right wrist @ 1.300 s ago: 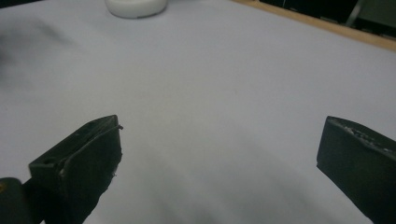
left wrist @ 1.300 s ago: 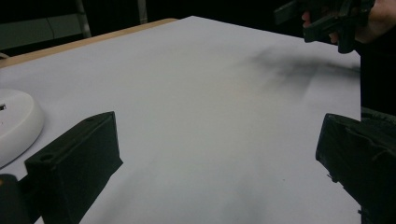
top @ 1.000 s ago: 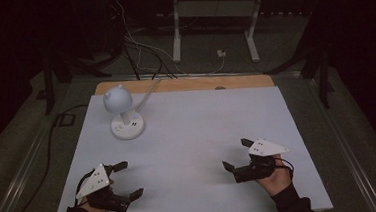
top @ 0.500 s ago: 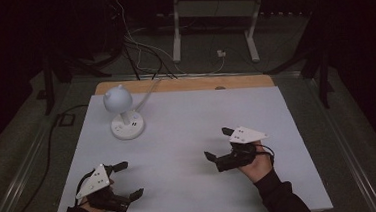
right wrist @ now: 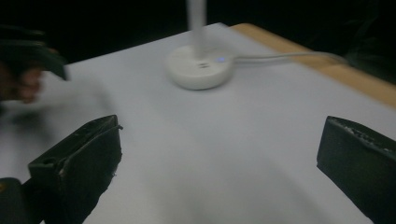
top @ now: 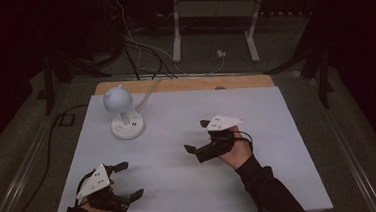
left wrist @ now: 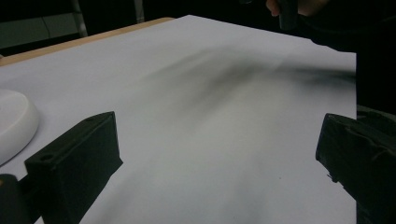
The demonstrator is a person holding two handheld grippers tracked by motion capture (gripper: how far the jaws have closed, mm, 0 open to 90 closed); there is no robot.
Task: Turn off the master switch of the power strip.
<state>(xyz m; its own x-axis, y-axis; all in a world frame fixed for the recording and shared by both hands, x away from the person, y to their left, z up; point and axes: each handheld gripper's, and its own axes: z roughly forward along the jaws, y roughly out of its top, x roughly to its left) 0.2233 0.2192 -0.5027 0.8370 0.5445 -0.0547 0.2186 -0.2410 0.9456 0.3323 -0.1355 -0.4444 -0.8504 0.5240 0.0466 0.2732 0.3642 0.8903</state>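
While the white table (top: 191,186) lies broad under both tools, the small white lamp (top: 124,115) ahead of the wide-open right gripper (top: 200,150) looks light, rigid and top-heavy, best pinched at its thin stem (right wrist: 196,21); left gripper (top: 126,181) gapes empty

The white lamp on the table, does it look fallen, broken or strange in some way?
Nothing stands out. The white lamp stands upright on its round base at the table's far left, with its cable running off the back edge.
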